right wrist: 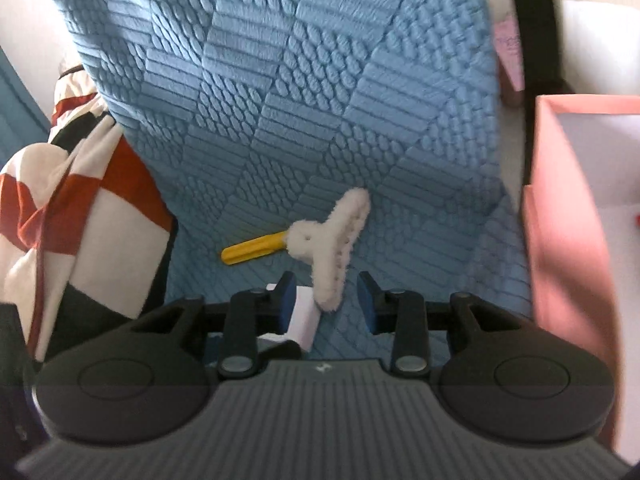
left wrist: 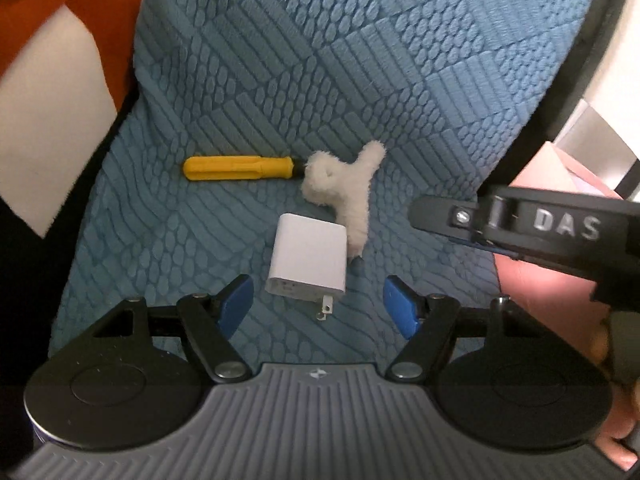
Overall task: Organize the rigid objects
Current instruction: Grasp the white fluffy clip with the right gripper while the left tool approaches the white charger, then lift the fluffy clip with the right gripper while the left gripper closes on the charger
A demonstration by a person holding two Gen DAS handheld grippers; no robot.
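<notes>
White charger (left wrist: 308,260) lies between the open left hand-held gripper (left wrist: 318,304) pads — untouched.

Blue quilted bedspread (left wrist: 360,60) w/ checked fabric (right wrist: 80,208) beside.

Both wrist views look steeply down and forward along their own fingers, close above a blue quilted cover (left wrist: 360,60). Each shares the yellow screwdriver (left wrist: 240,167), fluffy white clip (right wrist: 332,248) and white charger (left wrist: 308,264) just ahead.

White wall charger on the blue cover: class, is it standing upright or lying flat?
Lying flat: the charger rests on a broad face, prongs pointing sideways along the blue cover.
</notes>
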